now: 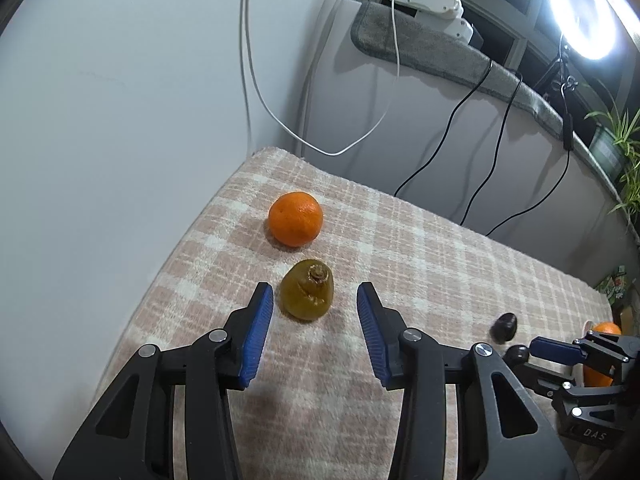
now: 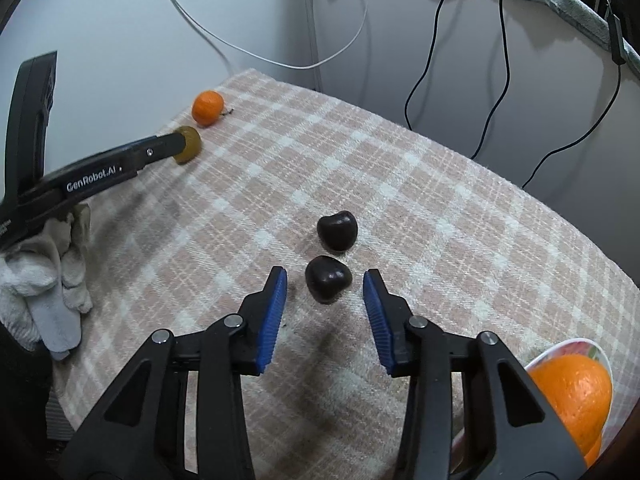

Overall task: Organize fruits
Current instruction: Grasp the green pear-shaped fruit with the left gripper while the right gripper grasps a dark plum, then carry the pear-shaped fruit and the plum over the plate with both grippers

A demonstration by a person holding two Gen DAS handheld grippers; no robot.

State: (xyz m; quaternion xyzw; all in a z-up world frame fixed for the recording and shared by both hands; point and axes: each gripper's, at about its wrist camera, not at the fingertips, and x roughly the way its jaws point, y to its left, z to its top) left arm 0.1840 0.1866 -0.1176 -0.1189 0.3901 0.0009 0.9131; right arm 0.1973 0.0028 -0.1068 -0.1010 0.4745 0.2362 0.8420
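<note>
Altogether six fruits show on the plaid blanket (image 2: pixel 400 184): one olive-brown pear (image 1: pixel 307 290), one small orange (image 1: pixel 295 219) just beyond the pear, two dark plum-like fruits (image 2: pixel 329 279) (image 2: pixel 337 230) well to the pear's right, and what looks like two large oranges (image 2: pixel 576 396) in a patterned bowl (image 2: pixel 560 354), farther right again; the lower orange is mostly hidden, so that count is unsure. The left gripper (image 1: pixel 315 300) stands open with the pear between its blue pads (image 1: pixel 258 334), neither pad touching it. The right gripper (image 2: pixel 325 294) is likewise open, the nearer dark fruit in the gap, untouched. Only the right wrist view shows the bowl's rim and a pale gloved hand (image 2: pixel 52 268) under the left gripper. Only the left wrist view shows a lit ring lamp (image 1: pixel 584 8), far right of the pear, and a leafy plant (image 1: pixel 624 140).
</note>
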